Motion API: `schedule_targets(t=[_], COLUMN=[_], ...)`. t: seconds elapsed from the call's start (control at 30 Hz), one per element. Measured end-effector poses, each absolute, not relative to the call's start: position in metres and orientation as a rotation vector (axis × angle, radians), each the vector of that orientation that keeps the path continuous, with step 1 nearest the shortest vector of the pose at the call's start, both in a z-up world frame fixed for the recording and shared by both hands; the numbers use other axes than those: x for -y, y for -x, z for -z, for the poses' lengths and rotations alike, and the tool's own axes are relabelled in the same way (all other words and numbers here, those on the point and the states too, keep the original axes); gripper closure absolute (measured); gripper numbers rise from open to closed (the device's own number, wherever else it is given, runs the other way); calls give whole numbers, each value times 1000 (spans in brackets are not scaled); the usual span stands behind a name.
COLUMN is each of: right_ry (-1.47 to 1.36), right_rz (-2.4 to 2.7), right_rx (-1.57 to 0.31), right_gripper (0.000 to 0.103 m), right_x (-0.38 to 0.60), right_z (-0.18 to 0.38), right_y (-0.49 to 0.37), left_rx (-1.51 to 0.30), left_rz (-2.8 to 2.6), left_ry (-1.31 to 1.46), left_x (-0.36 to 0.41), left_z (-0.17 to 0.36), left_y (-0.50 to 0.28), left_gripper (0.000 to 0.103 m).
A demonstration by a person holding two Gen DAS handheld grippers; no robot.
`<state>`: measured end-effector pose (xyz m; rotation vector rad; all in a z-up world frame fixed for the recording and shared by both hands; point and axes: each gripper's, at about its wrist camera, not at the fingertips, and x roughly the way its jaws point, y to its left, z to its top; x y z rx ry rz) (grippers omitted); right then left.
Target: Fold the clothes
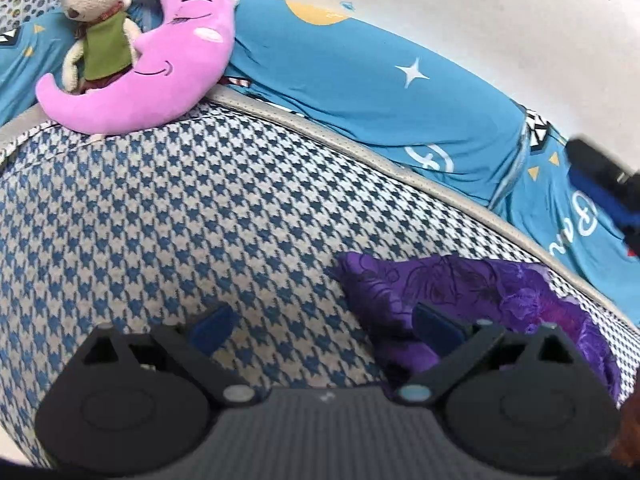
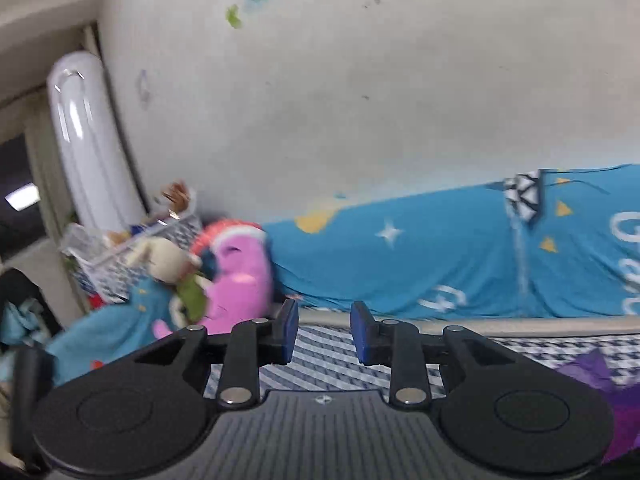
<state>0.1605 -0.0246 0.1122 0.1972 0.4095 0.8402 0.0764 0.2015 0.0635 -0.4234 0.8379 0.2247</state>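
Observation:
A purple floral garment (image 1: pixel 480 284) lies crumpled on the blue-and-white houndstooth bed cover (image 1: pixel 180 208). My left gripper (image 1: pixel 324 326) hangs low over the cover, open wide; its right finger (image 1: pixel 436 326) sits over the garment's left edge, with nothing held between the fingers. In the right wrist view, my right gripper (image 2: pixel 325 330) is raised and aimed at the wall, open with a narrow gap and empty. The purple garment (image 2: pixel 592 372) shows at that view's lower right. The right gripper (image 1: pixel 600 184) also appears, blurred, at the left wrist view's right edge.
A pink moon pillow (image 1: pixel 160 64) with a plush rabbit (image 1: pixel 96 20) rests at the cover's far left. Blue star-print bedding (image 1: pixel 380 92) runs along the white wall (image 2: pixel 360 100). A white standing unit (image 2: pixel 88 140) and a cluttered basket (image 2: pixel 132 248) fill the left corner.

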Motion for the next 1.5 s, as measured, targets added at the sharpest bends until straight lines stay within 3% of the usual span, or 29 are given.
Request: schedule_targets(t=[0.43, 0.93, 1.5], right_ry=[-67, -60, -33], right_rz=[-689, -494, -317], right_rx=[-525, -573, -652], right_gripper=[72, 66, 54], right_x=[49, 145, 221], right_z=[-88, -84, -46], right_y=[-163, -176, -208], left_rx=[-858, -876, -887], left_rz=[-99, -40, -11], left_ry=[410, 349, 310], left_x=[-159, -110, -73], left_z=[-62, -54, -49], left_y=[-89, -102, -120], left_gripper=[0, 0, 0])
